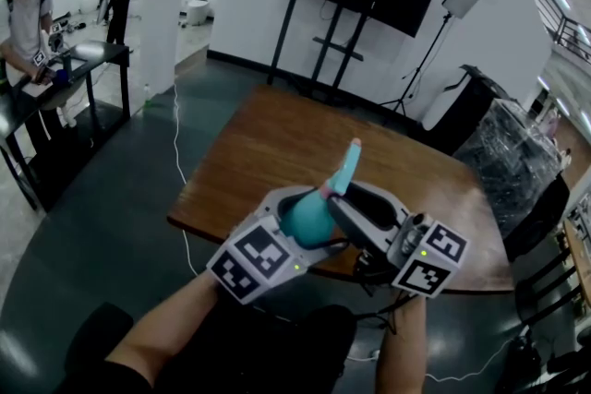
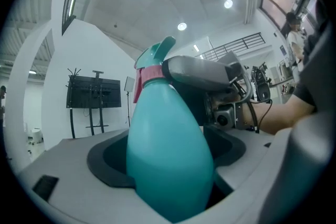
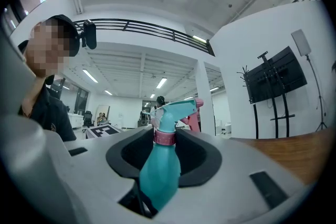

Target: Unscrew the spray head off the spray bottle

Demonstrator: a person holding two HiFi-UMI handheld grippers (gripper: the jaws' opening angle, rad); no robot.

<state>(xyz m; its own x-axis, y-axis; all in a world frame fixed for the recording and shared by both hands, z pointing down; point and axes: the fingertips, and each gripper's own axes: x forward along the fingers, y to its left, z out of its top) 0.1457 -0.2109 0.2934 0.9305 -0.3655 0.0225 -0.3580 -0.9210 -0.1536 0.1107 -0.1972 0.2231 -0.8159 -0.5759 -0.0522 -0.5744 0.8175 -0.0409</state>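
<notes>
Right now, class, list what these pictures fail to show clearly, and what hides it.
Base of the spray bottle: left gripper view, sunk between the left tongs.
Screw thread: all views, under the pink collar.
Items on the far table: head view, too small.

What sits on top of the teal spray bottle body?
On the spray bottle: a pink collar and, above it, the teal spray head with a pink trigger. The neck thread under the collar is covered.
</notes>
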